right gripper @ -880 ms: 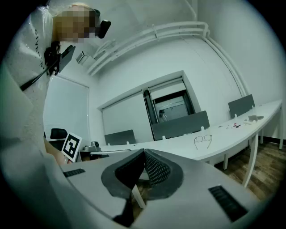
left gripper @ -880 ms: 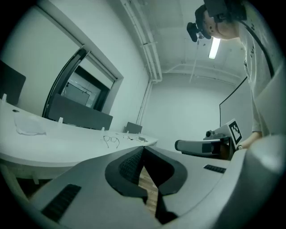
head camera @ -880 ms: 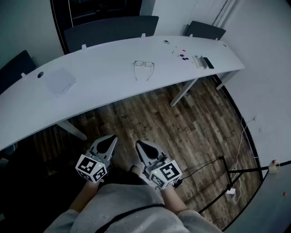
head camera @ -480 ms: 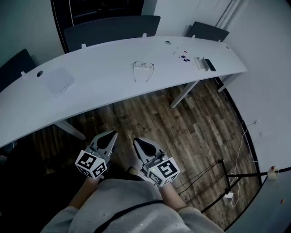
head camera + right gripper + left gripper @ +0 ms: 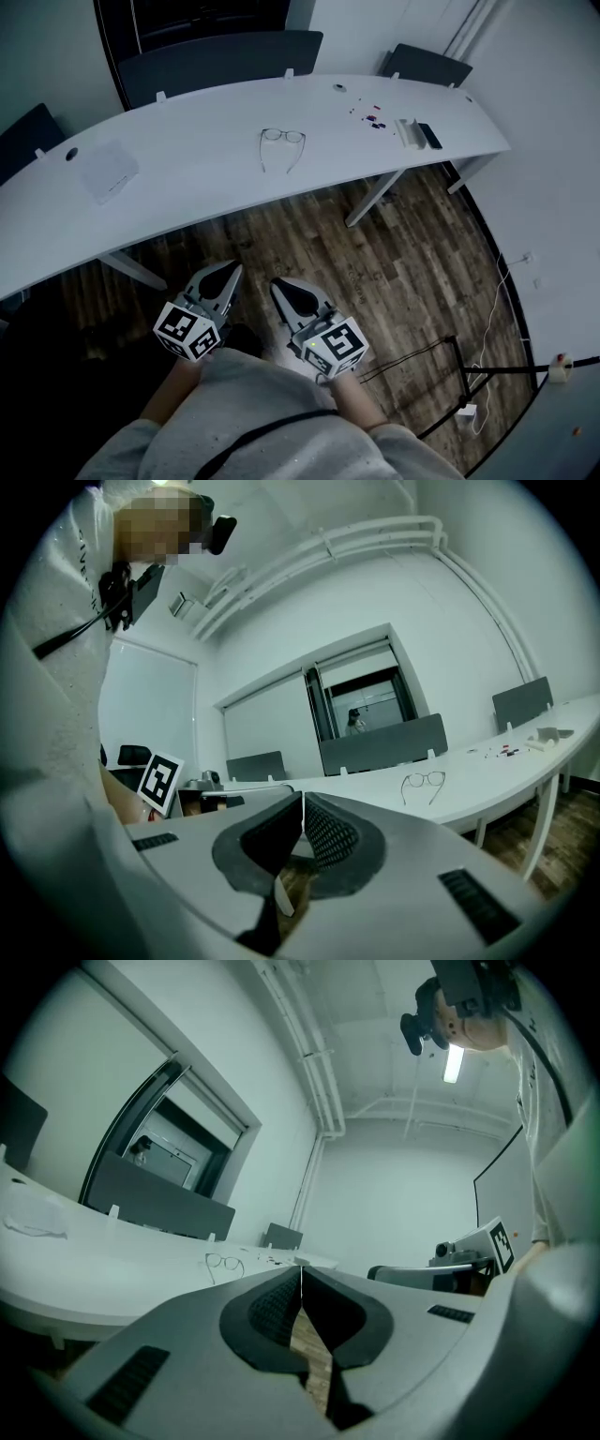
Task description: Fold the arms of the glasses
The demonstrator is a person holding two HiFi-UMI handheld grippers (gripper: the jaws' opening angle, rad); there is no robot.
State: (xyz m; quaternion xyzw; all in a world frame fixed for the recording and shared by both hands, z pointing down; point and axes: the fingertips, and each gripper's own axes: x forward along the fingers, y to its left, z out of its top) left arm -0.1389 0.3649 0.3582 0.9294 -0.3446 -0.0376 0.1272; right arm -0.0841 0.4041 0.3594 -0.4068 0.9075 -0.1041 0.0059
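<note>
The glasses [image 5: 281, 147] lay with arms unfolded at upper centre on the white table [image 5: 187, 187], a white sheet [image 5: 106, 172] to their left. Over the wood floor [image 5: 375, 272] at lower centre, well apart from them, the left gripper [image 5: 231, 268] and right gripper [image 5: 278, 284] had jaws pressed together, empty

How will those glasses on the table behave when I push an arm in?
The glasses look thin-framed, so probably light and apt to slide on the smooth table. Their open arms look slender, so likely fragile under a hard pinch.
</note>
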